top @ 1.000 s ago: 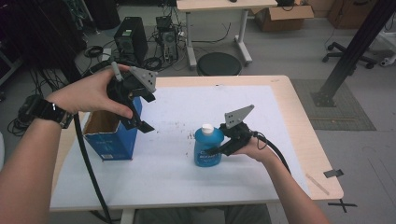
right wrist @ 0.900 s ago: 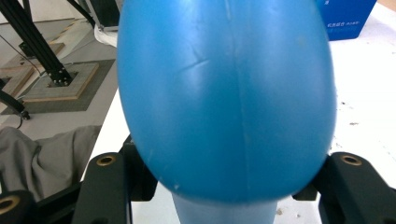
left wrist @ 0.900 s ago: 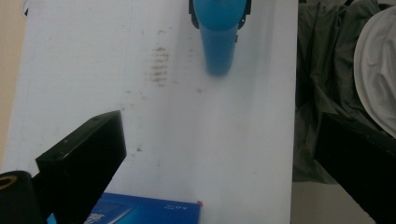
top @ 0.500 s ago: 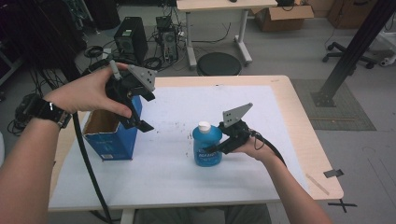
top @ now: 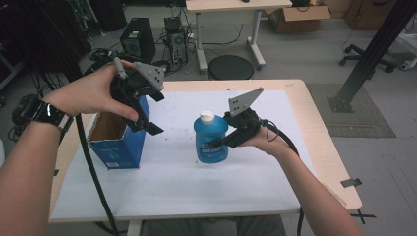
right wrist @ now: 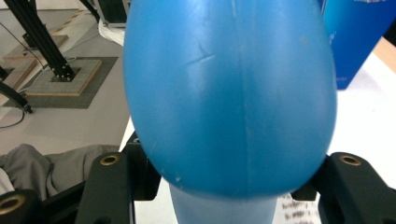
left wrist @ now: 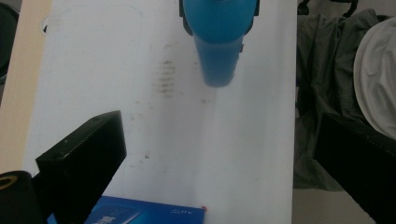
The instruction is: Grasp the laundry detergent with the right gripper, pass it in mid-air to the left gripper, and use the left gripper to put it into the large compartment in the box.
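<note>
From the high view, the right gripper (top: pixel 222 142) is clamped on a blue bottle with a white cap (top: pixel 210 137), held upright above the white table cover (top: pixel 196 187); its label print is unreadable. The left gripper (top: pixel 147 110), jaws wide apart and empty, hovers at the open blue carton (top: pixel 118 140).

In the left gripper view, the jaws gape over the carton's edge (left wrist: pixel 149 215).

In the right gripper view, both jaws press the bottle's sides (right wrist: pixel 231 93).
</note>
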The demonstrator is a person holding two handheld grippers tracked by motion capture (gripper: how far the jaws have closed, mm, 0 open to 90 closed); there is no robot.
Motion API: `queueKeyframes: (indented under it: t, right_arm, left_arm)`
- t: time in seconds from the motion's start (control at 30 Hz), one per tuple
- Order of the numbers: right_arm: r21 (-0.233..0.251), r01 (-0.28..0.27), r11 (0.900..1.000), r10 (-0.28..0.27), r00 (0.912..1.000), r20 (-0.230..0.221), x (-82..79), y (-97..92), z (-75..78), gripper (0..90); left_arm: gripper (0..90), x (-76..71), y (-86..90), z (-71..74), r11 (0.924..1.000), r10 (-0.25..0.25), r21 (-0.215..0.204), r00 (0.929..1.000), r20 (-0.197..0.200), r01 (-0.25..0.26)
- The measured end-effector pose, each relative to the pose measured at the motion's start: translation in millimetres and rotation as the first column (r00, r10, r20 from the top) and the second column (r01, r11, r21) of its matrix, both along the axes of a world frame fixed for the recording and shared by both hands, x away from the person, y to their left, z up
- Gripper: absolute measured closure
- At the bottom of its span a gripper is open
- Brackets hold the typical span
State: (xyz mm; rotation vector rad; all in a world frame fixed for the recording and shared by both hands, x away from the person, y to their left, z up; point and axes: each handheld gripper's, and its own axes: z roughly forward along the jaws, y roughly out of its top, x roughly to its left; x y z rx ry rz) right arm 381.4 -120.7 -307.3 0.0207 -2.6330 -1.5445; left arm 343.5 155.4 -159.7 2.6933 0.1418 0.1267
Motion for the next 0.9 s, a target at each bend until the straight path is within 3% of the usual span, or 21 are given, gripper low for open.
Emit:
queueKeyframes:
  t: [0.3,0.9]
  right_arm:
    - [-0.050,-0.027,0.9984,0.028,0.9993,0.025,-4.2,29.1,32.3,42.3]
    - [-0.082,-0.065,0.9945,0.069,0.9969,0.039,-15.4,70.0,55.5,42.3]
  left_arm:
    - [3.6,-3.9,-3.4,10.2,1.0000,-0.006,-0.002,0.9999,0.015,0.006]
    - [5.2,-7.5,-13.4,16.0,0.9997,-0.024,0.003,0.9996,0.014,0.024]
